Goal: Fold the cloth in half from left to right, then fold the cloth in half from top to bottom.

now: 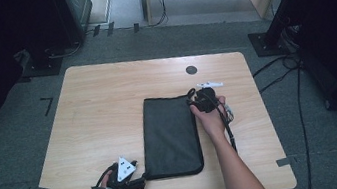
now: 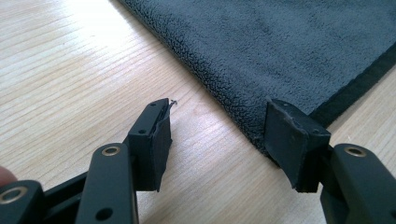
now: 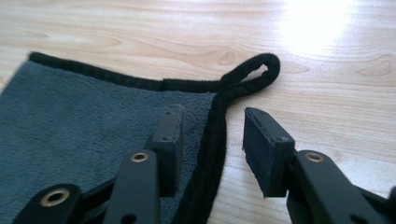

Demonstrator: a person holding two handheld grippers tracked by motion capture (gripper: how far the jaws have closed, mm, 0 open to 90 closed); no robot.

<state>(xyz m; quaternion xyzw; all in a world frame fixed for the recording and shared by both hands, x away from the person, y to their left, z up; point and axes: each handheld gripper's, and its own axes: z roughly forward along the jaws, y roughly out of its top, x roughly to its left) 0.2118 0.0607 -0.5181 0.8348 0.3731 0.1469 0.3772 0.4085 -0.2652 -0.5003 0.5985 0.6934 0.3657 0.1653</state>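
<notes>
A folded dark grey towel (image 1: 171, 135) lies flat, centre-right on the tabletop (image 1: 98, 110). Left gripper (image 1: 135, 172) sits open at its near left corner; right gripper (image 3: 212, 140) open astride the far right hem, beside the hanging loop (image 3: 254, 70). Judged soft, limp and light; best taken by pinching the corners at the bound edge.
</notes>
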